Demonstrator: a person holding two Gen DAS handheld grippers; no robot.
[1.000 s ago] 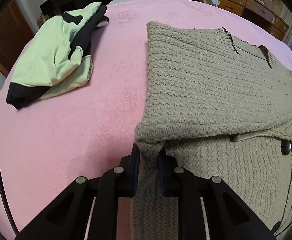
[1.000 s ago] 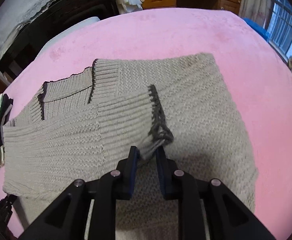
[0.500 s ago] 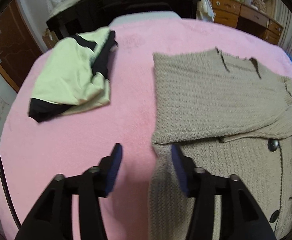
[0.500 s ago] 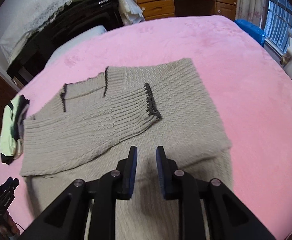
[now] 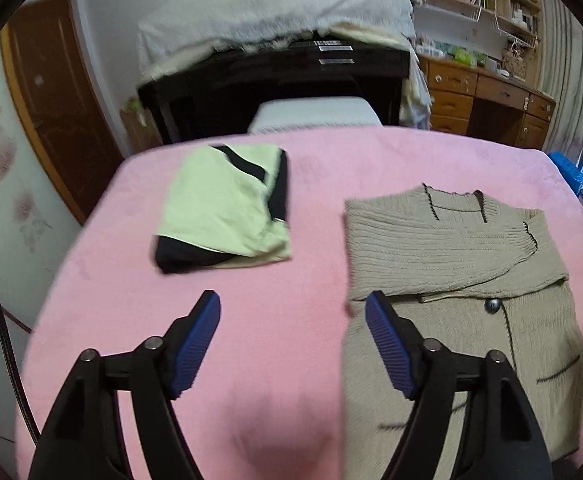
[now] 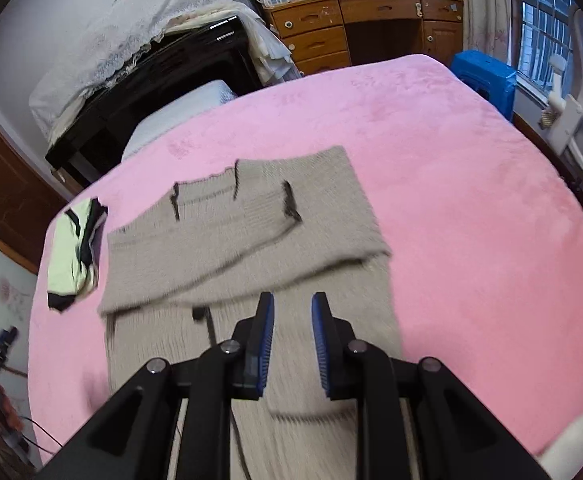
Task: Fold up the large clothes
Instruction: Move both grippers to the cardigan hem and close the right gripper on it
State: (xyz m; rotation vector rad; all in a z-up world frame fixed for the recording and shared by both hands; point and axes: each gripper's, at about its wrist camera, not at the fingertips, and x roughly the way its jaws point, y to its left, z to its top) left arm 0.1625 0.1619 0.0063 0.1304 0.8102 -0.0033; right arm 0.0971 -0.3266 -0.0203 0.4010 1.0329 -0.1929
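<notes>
A beige knit cardigan point(image 5: 451, 264) lies flat on the pink bed cover point(image 5: 311, 208), both sleeves folded across its chest, dark buttons showing. It also shows in the right wrist view point(image 6: 259, 248). My left gripper point(image 5: 293, 300) is wide open and empty, raised above the cover at the cardigan's left edge. My right gripper point(image 6: 292, 300) is slightly open and empty, raised above the cardigan's lower body.
A folded light-green and black garment point(image 5: 227, 216) lies on the cover left of the cardigan, also in the right wrist view point(image 6: 75, 256). A black piano point(image 5: 275, 88) and wooden drawers point(image 6: 351, 28) stand beyond the bed. A blue stool point(image 6: 483, 76) is at the right.
Both grippers let go of the sleeve they held, opened, and pulled back and up from the cardigan. The sleeve now lies across the chest.
</notes>
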